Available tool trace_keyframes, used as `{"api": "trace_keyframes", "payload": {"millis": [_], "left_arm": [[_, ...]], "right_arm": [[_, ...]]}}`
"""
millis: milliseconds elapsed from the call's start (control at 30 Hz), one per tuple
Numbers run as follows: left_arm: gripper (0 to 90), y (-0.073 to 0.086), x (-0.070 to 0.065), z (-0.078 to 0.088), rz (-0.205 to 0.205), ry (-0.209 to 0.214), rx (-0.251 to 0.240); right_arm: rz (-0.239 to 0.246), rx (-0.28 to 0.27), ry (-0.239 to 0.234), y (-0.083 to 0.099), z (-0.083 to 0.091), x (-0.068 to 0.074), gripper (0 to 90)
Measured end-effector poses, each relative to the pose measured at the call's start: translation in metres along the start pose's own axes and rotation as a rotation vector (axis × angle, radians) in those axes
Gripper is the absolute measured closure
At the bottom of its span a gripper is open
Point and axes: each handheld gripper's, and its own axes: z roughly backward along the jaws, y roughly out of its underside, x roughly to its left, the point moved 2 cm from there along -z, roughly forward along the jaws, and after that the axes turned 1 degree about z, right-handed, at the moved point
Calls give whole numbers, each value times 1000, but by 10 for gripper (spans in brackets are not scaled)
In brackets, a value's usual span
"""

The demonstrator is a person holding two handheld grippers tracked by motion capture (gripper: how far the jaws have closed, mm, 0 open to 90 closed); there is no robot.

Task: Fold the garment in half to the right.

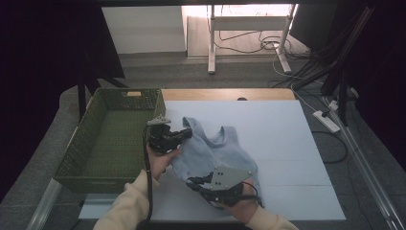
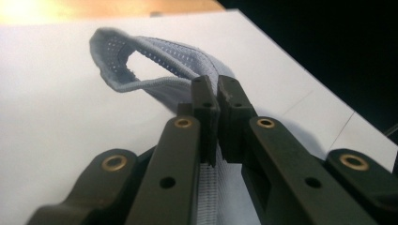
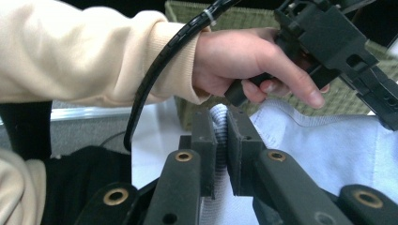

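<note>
Right gripper (image 1: 198, 184), nearest the camera at the near edge of the table (image 1: 287, 143): jaws closed on a fold of the pale blue top (image 1: 215, 151), seen pinched between the pads in the right gripper view (image 3: 220, 126). The hem side is judged to be held there so the cloth cannot slide while the other end is raised.

Left gripper (image 1: 184, 134): jaws clamped on a shoulder strap (image 2: 141, 63), which loops out past the tips in the left gripper view. The strap is a narrow, firm edge, likely chosen as an easy hold.

The top is spread on the white sheet towards the table's left edge, partly lifted off it at the strap, bunched between the two grips.

Green basket (image 1: 107, 139): set just off the left edge, empty as far as can be seen. Its nearness suggests the top is meant for it; with both ends gripped, it can be carried over without trailing.
</note>
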Motion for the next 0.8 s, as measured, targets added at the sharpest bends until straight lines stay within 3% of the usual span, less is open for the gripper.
{"api": "trace_keyframes", "payload": {"millis": [100,300,800], "left_arm": [[861,0,0,-1,1,-7,17],[861,8,4,-17,18,-17,73],[859,10,10,-32,64,-17,67]], "right_arm": [[-5,-15,15,0,6,-1,825],[-69,26,43,22,17,-5,826],[-157,57,112,46,41,-14,825]]}}
